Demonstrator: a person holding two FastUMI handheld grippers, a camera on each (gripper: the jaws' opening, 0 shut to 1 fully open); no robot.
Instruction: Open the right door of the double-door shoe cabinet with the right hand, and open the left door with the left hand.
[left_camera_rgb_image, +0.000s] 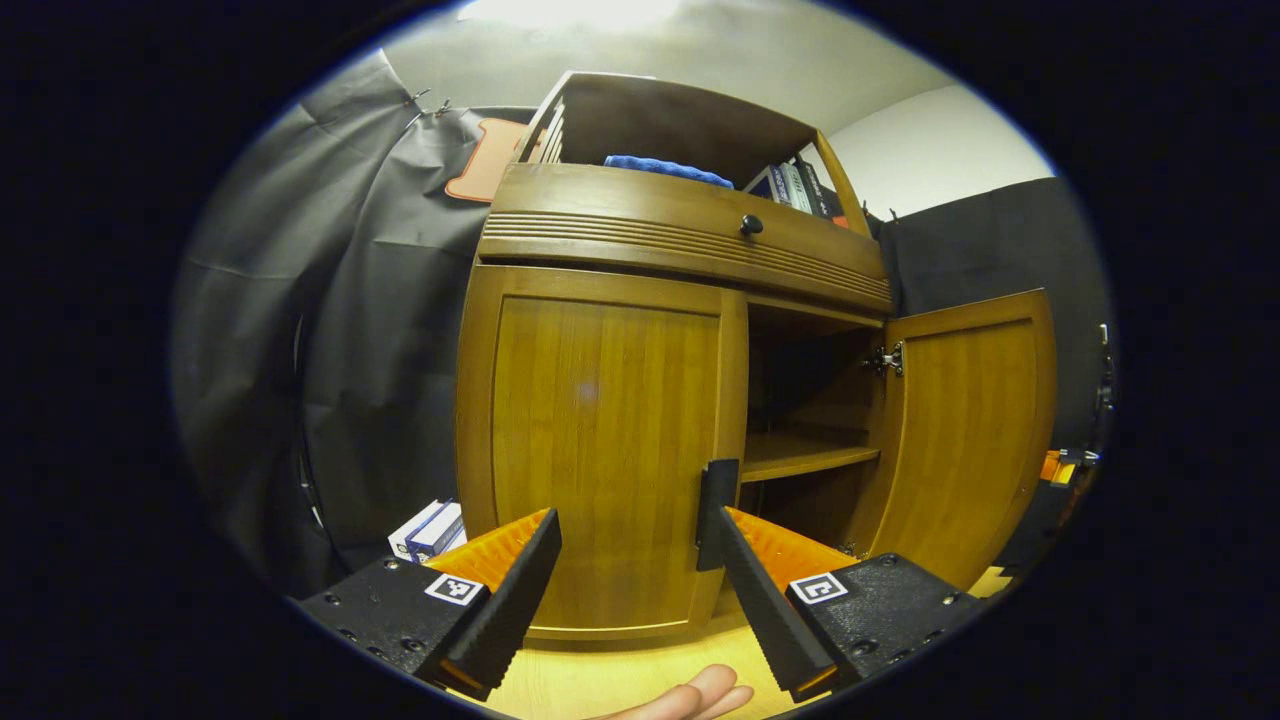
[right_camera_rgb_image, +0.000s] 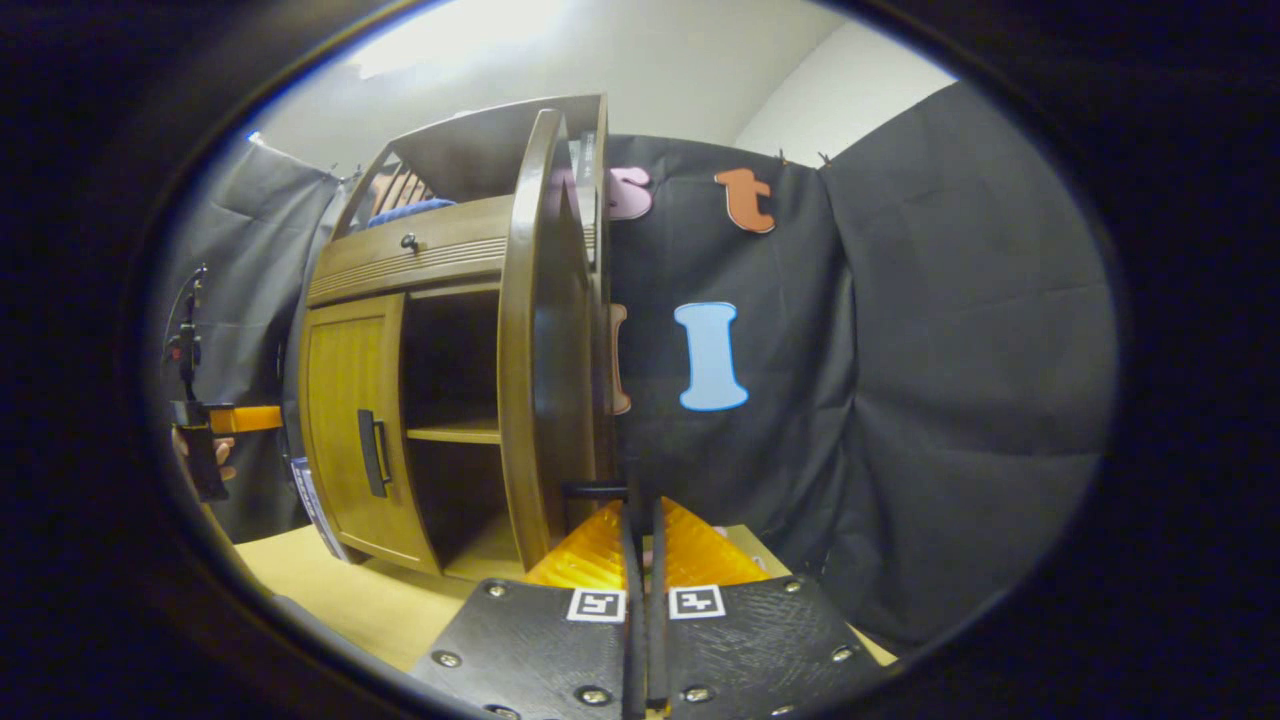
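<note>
The wooden shoe cabinet (left_camera_rgb_image: 680, 230) stands in front of me. Its left door (left_camera_rgb_image: 600, 440) is closed, with a dark vertical handle (left_camera_rgb_image: 718, 500) at its inner edge. My left gripper (left_camera_rgb_image: 630, 545) is open just before that door, its right finger beside the handle and not gripping it. The right door (left_camera_rgb_image: 965, 430) is swung wide open. In the right gripper view this door (right_camera_rgb_image: 530, 350) is edge-on and my right gripper (right_camera_rgb_image: 640, 520) is shut on its dark handle (right_camera_rgb_image: 595, 490). The left door (right_camera_rgb_image: 345, 430) and its handle (right_camera_rgb_image: 372, 452) show there too, with the left gripper (right_camera_rgb_image: 205, 430) off to the left.
Inside the open half sits a bare shelf (left_camera_rgb_image: 800, 455). Above the doors is a drawer with a knob (left_camera_rgb_image: 750, 225), and on top lie a blue cloth (left_camera_rgb_image: 665, 168) and books (left_camera_rgb_image: 800, 188). Small boxes (left_camera_rgb_image: 430, 530) lie at the cabinet's left foot. Black cloth walls surround it.
</note>
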